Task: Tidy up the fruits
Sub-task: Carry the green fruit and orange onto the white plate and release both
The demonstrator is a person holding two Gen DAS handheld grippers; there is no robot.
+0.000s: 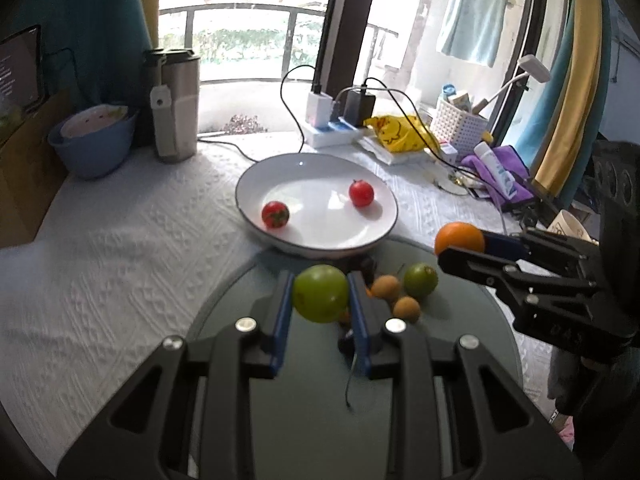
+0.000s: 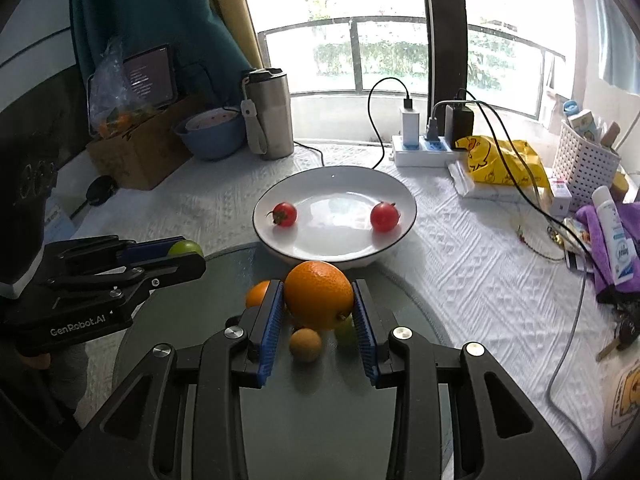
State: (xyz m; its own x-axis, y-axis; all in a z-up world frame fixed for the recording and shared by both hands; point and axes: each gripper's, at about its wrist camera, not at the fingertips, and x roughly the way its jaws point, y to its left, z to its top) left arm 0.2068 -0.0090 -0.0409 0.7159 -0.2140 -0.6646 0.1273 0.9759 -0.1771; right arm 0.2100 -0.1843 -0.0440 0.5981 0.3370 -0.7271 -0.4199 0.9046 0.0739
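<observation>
My left gripper (image 1: 320, 294) is shut on a green fruit (image 1: 320, 293) and holds it above a round glass plate (image 1: 460, 320). My right gripper (image 2: 319, 296) is shut on an orange (image 2: 319, 294) above the same glass plate (image 2: 400, 300). A white bowl (image 1: 316, 162) (image 2: 336, 174) beyond holds two red tomatoes (image 1: 275, 214) (image 1: 361, 193). On the glass plate lie a smaller green fruit (image 1: 420, 281), two brown longans (image 1: 386, 288) (image 1: 407, 309) and a second orange (image 2: 258, 294). The right gripper shows in the left view (image 1: 460, 250), the left gripper in the right view (image 2: 188, 258).
At the back stand a blue bowl (image 1: 94, 148), a steel tumbler (image 1: 176, 108), a power strip with chargers (image 1: 332, 128), a yellow bag (image 1: 400, 134) and a white basket (image 1: 460, 122). A purple cloth with a tube (image 2: 612, 240) lies at the right. A cardboard box (image 2: 140, 148) stands at the left.
</observation>
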